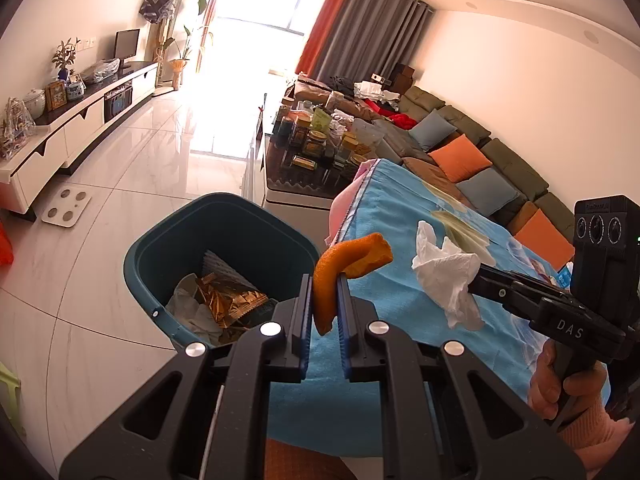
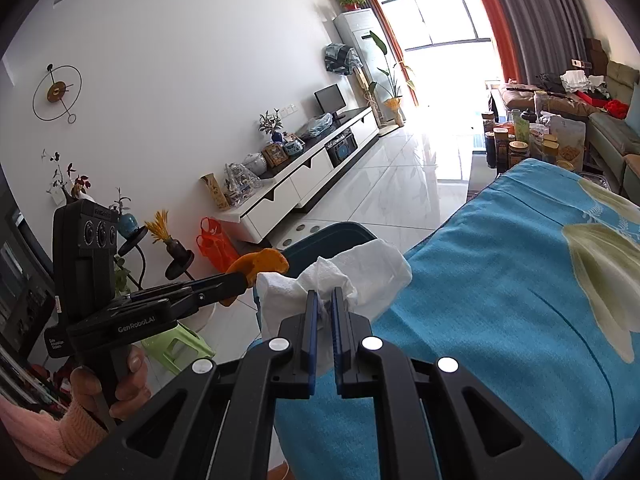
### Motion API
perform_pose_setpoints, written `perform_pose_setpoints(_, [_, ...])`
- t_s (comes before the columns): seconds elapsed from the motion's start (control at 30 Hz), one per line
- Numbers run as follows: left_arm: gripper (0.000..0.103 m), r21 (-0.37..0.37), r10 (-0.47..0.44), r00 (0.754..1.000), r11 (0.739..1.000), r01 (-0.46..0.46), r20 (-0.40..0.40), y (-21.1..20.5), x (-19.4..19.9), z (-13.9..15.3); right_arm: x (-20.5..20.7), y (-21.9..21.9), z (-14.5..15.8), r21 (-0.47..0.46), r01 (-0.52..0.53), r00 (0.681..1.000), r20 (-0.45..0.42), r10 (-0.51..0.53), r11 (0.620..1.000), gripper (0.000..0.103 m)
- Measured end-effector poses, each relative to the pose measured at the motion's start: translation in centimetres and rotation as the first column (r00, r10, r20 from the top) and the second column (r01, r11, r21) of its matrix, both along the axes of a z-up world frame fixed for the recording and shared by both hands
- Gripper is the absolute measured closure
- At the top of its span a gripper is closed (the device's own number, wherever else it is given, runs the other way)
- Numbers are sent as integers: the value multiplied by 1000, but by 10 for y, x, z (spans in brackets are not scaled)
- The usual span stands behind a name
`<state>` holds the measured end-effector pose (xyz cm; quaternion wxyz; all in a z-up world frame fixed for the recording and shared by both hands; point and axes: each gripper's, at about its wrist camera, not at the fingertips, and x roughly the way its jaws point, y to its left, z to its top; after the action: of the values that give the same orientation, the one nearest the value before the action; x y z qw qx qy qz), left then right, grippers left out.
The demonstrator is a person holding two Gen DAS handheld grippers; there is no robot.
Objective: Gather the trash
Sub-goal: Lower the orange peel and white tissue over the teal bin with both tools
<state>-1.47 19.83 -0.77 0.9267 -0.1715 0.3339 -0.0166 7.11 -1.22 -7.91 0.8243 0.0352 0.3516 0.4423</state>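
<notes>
Left wrist view takes in a long living room: a white tiled floor (image 1: 132,168), a low white TV cabinet (image 1: 72,128) along the left wall, a sofa (image 1: 472,148) with orange and blue cushions along the right wall, and a coffee table (image 1: 316,152) crowded with jars and tins between them. Nearer, a table covered with a blue cloth (image 1: 400,216) fills the right half. Just beside its left edge stands a dark teal trash bin (image 1: 224,232) on the floor, open, with a gold foil wrapper (image 1: 224,300) and crumpled white paper already inside. A white bathroom scale (image 1: 66,210) lies on the floor well apart from the bin.

The left gripper (image 1: 324,300) has its fingers clenched on a curled orange peel (image 1: 340,268), held in the air over the cloth's edge, next to the bin's rim and not over its opening. The right gripper (image 1: 476,280) comes in from the right with its fingers clamped on a crumpled white tissue (image 1: 444,272), held above the blue cloth; a hand (image 1: 560,384) in a pink sleeve grips its handle.

In the right wrist view the tissue (image 2: 344,276) bulges around the closed fingers (image 2: 312,312) and hides most of the bin (image 2: 340,236) behind it. The peel (image 2: 260,266) hangs just left of the tissue, close to it. A green stool (image 2: 176,344) and an orange bag (image 2: 214,248) stand on the floor beyond.
</notes>
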Motion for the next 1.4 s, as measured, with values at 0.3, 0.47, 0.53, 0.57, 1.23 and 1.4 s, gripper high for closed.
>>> perform_pose_setpoints(0.3, [91,5,18,1000,1000,-18,0,0,-1,-1,3,8,-1,-4,-14,1000,-5,14,1000,97])
perform_pose_setpoints(0.47, [91,6,27,1000,1000,-26,-1,3,-1,-1,4,13,-1,-7,-24,1000,-4,24,1000,97])
perform_pose_setpoints(0.53, [91,7,28,1000,1000,-28,-1,1,0,-1,4,16,-1,-8,-28,1000,-4,28,1000,97])
perform_pose_setpoints(0.57, [91,8,29,1000,1000,-29,-1,2,0,-1,5,16,-1,-10,-30,1000,-3,30,999,97])
perform_pose_setpoints(1.23, [91,11,50,999,999,-50,-8,9,1,-5,8,34,-1,-28,-61,998,0,61,998,97])
perform_pose_setpoints(1.4, [91,13,56,998,998,-56,-11,9,4,-6,10,37,-2,-34,-65,998,-2,65,997,97])
